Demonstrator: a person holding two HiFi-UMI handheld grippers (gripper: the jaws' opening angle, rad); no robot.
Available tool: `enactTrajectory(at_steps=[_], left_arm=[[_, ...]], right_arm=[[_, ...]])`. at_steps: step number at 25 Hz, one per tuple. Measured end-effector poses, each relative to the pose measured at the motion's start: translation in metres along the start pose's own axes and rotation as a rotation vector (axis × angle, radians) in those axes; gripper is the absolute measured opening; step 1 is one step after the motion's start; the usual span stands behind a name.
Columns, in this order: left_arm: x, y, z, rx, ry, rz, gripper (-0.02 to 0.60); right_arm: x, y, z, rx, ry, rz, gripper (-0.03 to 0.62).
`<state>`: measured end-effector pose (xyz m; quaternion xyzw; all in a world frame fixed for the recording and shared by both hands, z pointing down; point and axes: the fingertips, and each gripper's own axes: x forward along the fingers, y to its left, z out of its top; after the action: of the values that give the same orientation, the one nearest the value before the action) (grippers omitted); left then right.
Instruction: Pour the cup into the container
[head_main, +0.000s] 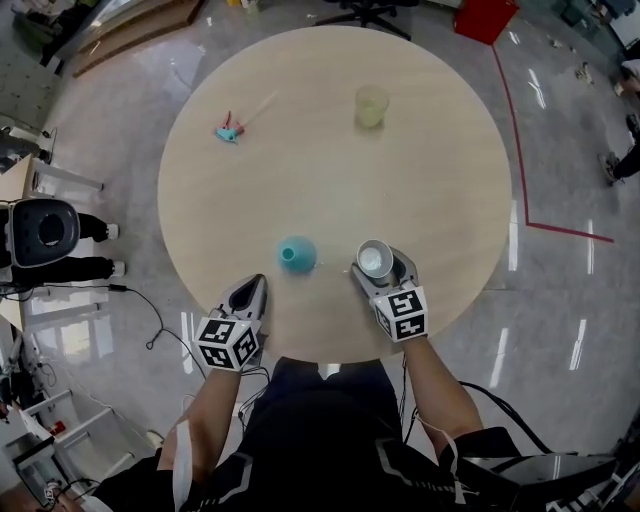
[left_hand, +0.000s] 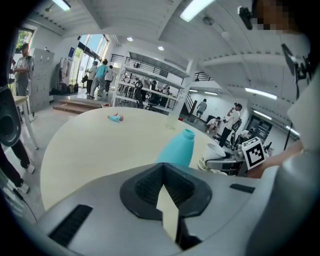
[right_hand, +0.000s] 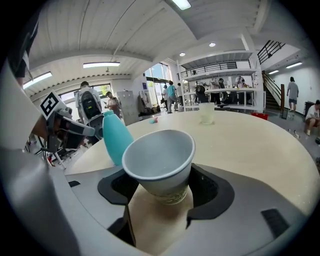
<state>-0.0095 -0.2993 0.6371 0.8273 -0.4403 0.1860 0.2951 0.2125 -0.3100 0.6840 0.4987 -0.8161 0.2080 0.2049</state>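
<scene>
The table (head_main: 300, 120) holds the teal bottle (head_main: 297, 253), which I take for the container, just left of the paper cup (right_hand: 159, 155) near my edge. A clear cup (head_main: 371, 106) stands well apart. My right hand-held gripper (head_main: 378, 265) has its jaws wide around the paper cup, and the pads aren't squeezing it as far as I can see. The left hand-held gripper (head_main: 250, 285) is closed on nothing, near the bottle. I'd close gently at mid-height so the thin wall doesn't buckle, lift level, then tip slowly over the narrow neck.
</scene>
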Motion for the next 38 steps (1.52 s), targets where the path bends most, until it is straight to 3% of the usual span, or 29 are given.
enactTrajectory(at_steps=[10,18,21,26,38], left_arm=[[-0.01,-0.015,0.03,0.038,-0.067,0.002,0.0],[-0.026,-0.016,0.049,0.015,-0.132,0.066,0.0],[-0.028,-0.016,0.054,0.03,-0.146,0.051,0.0],[-0.033,-0.012,0.063,0.087,-0.152,0.068,0.0],[-0.021,-0.013,0.08,0.09,-0.164,-0.03,0.0]], right_arm=[[-0.02,0.001,0.038,-0.046,0.03,0.025,0.313],[-0.034,0.005,0.08,-0.174,0.074,0.057,0.313],[-0.032,0.009,0.09,-0.22,0.084,0.068,0.313],[-0.037,0.02,0.097,-0.277,0.137,0.028,0.313],[-0.029,0.054,0.117,-0.501,0.264,-0.061,0.313]])
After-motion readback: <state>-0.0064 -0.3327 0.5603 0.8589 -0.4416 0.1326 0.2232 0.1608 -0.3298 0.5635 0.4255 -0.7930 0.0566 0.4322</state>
